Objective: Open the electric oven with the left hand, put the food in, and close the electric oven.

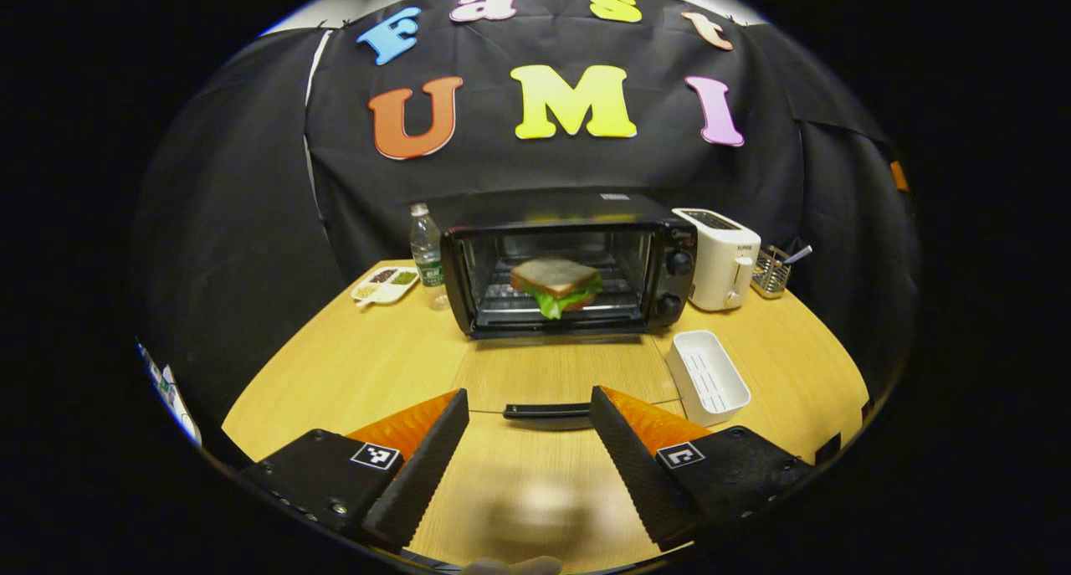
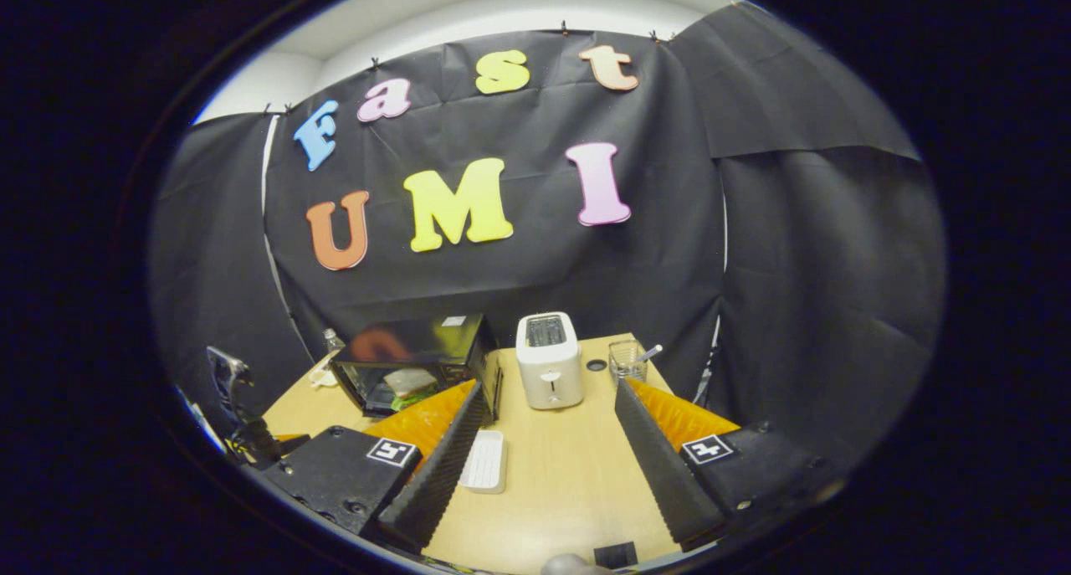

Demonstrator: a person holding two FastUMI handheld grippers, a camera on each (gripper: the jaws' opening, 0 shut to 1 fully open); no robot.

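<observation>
The black electric oven [image 1: 569, 261] stands at the back of the wooden table [image 1: 335, 374]. Its glass door lies folded down flat toward me, with the door handle [image 1: 546, 410] at its near edge. A sandwich [image 1: 557, 284] with lettuce rests on the rack inside. My left gripper [image 1: 529, 392] is open just above the table, and the handle lies between its fingertips without either one pressing on it. In the right gripper view, my right gripper [image 2: 550, 387] hangs open and holds nothing, above the table and right of the oven [image 2: 410, 361], where the sandwich [image 2: 407, 382] shows.
A white toaster [image 1: 719, 257] and a wire basket [image 1: 771, 269] stand right of the oven. A white rectangular tray [image 1: 707, 376] lies in front of them. To the oven's left are a water bottle [image 1: 425, 253] and a divided snack dish [image 1: 385, 285].
</observation>
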